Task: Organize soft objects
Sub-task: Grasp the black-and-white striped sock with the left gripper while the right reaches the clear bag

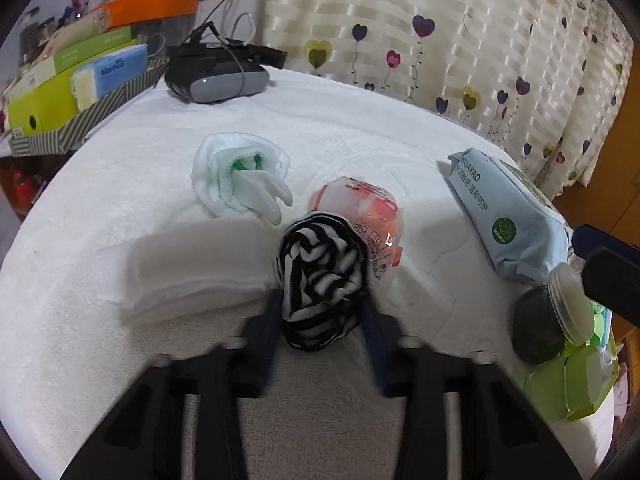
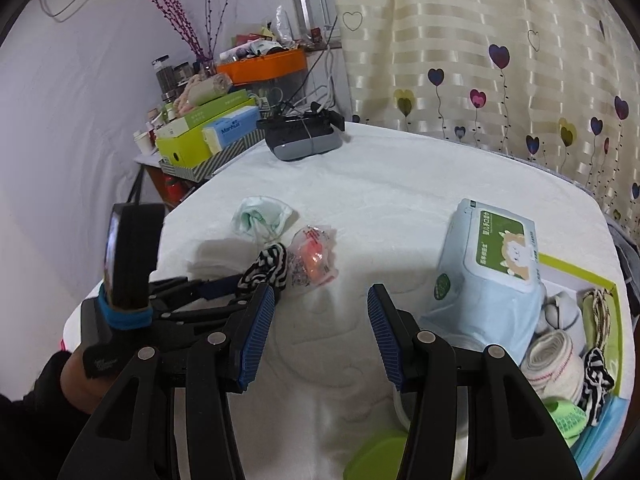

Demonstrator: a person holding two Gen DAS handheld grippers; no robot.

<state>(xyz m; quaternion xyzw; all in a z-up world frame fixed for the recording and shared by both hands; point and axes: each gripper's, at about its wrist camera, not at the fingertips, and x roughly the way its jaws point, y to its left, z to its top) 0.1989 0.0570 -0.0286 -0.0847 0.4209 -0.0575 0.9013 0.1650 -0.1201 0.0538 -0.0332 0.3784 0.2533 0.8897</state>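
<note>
- Left wrist view: the black-and-white striped sock bundle (image 1: 320,276) sits between the jaws of the left gripper (image 1: 322,320), both blue pads pressed against its sides, so the jaws are clenched on it just over the white cloth-covered counter (image 1: 360,120).
- Touching the bundle's far right side lies a clear plastic packet with orange contents (image 1: 368,212).
- Just to the left of the bundle rests a flat folded white cloth (image 1: 192,272), and beyond it a white rolled sock with green inside (image 1: 240,176), apart from the packet.
- At the right lies a pale blue wet-wipe pack (image 1: 508,216), with a dark round jar with a clear lid (image 1: 548,316) and a green box (image 1: 568,384) near the counter's edge.
- At the far end sits a grey and black headset (image 1: 218,76) with cables.
- Right wrist view: the right gripper (image 2: 320,336) hangs over bare cloth with its jaws released and wide apart, nothing between them.
- Beside the wipe pack, a green-rimmed tray (image 2: 572,268) holds rolled socks, among them another striped pair (image 2: 596,380) and a cream roll (image 2: 556,356).
</note>
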